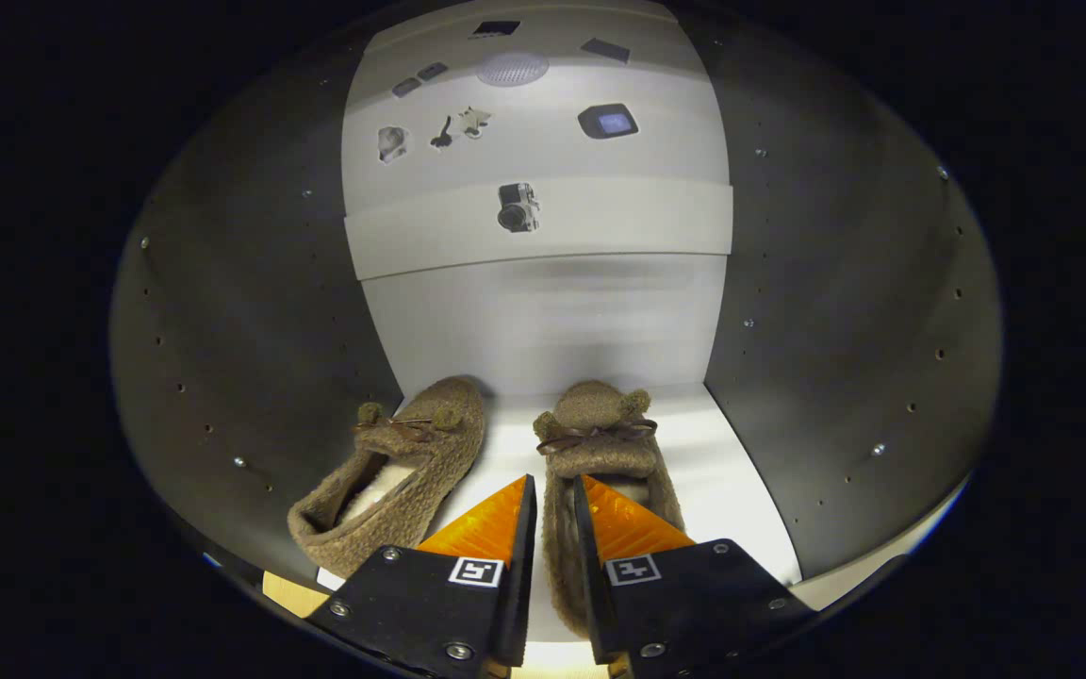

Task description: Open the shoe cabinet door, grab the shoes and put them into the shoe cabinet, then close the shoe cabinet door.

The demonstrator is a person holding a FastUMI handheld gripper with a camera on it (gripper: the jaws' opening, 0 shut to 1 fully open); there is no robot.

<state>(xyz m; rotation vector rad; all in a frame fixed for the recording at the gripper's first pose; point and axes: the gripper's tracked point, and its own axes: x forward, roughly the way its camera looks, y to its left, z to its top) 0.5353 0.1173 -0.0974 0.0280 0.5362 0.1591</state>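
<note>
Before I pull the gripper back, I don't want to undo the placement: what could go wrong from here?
1. The gripper, its jaws nearly closed, seems to pinch the side wall of the right shoe. Withdrawing before opening could drag it out of the cabinet.
2. The left shoe lies angled, its heel near the cabinet's front edge, so it might block the door.
3. The gripper's body could brush that heel as it withdraws.

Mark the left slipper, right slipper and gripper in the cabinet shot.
left slipper (402, 471): gripper view, fuzzy side wall beside the opening.
right slipper (597, 436): gripper view, toe cap at the bow.
gripper (554, 509): gripper view, narrow gap between fingertips, which pinch the right slipper's rim.
</note>
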